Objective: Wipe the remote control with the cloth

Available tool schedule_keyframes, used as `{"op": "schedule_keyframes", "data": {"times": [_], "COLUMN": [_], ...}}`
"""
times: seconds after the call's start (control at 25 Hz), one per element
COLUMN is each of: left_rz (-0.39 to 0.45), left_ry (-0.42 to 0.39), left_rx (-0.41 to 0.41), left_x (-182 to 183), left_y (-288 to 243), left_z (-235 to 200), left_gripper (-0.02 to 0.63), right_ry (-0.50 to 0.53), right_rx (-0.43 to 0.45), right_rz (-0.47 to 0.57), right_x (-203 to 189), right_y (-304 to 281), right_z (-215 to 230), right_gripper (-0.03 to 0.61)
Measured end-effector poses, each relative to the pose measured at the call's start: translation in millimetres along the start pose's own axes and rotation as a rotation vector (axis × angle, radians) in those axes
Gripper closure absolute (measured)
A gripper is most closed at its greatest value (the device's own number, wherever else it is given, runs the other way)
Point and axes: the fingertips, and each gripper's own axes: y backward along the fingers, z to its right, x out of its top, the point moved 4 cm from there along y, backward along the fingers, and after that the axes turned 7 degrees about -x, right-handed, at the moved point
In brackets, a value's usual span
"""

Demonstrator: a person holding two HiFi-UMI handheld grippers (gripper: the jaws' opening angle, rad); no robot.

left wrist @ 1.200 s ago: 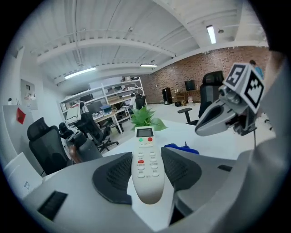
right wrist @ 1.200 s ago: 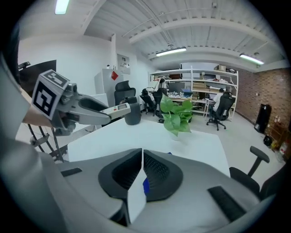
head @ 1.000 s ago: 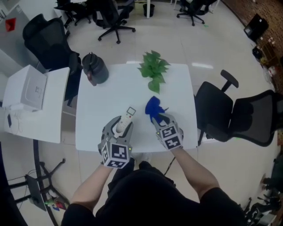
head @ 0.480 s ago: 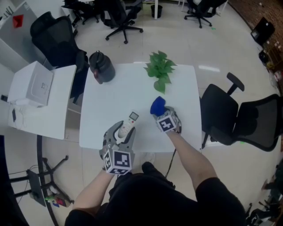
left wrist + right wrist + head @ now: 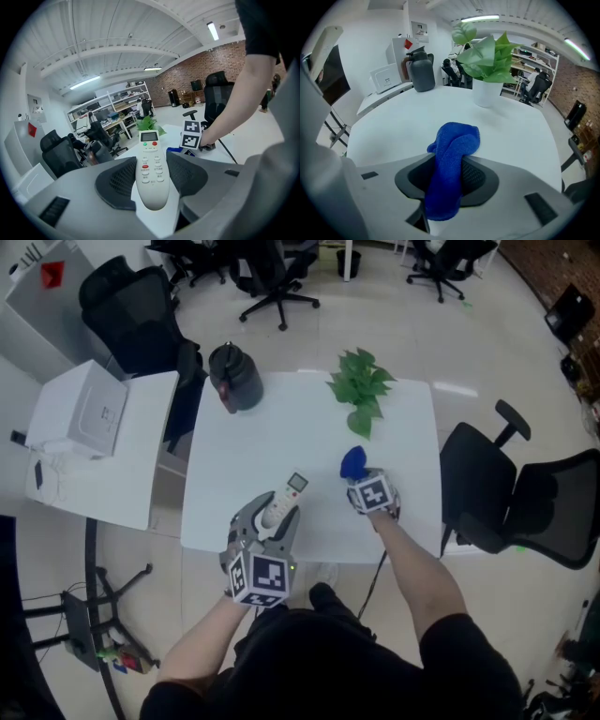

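The left gripper (image 5: 273, 514) is clamped on the remote control (image 5: 285, 499), its two dark pads pressing the sides of the white body near its lower end. In the left gripper view the remote control (image 5: 151, 171) points away from the left gripper (image 5: 152, 182), buttons up, with the small display at the far end. It sits over the near edge of the white worktop (image 5: 272, 437), left of centre.

To the right, the right gripper (image 5: 365, 484) has the blue cloth (image 5: 352, 462) between its jaws, which are closing. In the right gripper view the cloth (image 5: 451, 161) lies against the right pad of the right gripper (image 5: 447, 180), with a dark gap at the left pad; its far end bunches up above the jaws and its near end hangs down below them.

A potted plant (image 5: 361, 390) stands at the far right of the worktop and a dark jug (image 5: 234, 378) at the far left corner. A black office chair (image 5: 511, 498) stands just beside the worktop's right edge.
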Motion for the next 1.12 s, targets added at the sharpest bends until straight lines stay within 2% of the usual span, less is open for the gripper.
{"op": "schedule_keyframes", "data": {"times": [0.16,0.36,0.52,0.72,0.84,0.96,1.12], "left_rz": [0.007,0.026,0.046,0.07,0.087,0.116,0.143], "left_ry": [-0.019,-0.066,-0.11,-0.213,-0.293,-0.401,-0.546], "left_rx": [-0.006,-0.016,-0.033,-0.067,-0.091,-0.1,-0.089], "left_x": [-2.8,-6.4,-10.4,-13.1,-12.5,-6.1,-4.2], "left_y": [5.6,17.5,28.7,50.3,64.3,79.5,99.0], "left_z": [-4.5,-12.6,-19.3,-23.1,-21.8,-15.8,-12.3], "left_gripper": [0.411,0.411,0.411,0.411,0.411,0.411,0.411], "right_ry": [-0.01,-0.014,0.0,0.125,0.239,0.358,0.429], "right_rx": [-0.005,-0.013,0.024,0.107,0.166,0.174,0.182], "right_rz": [0.07,0.303,0.505,0.701,0.714,0.641,0.551], "right_x": [5.9,33.1,59.9,91.7,104.5,104.9,104.2], "right_y": [27.4,108.1,197.7,290.3,313.7,311.2,314.4], "right_z": [-6.7,-32.6,-80.4,-163.6,-215.9,-250.3,-276.4], "right_gripper": [0.443,0.445,0.445,0.445,0.445,0.445,0.445]}}
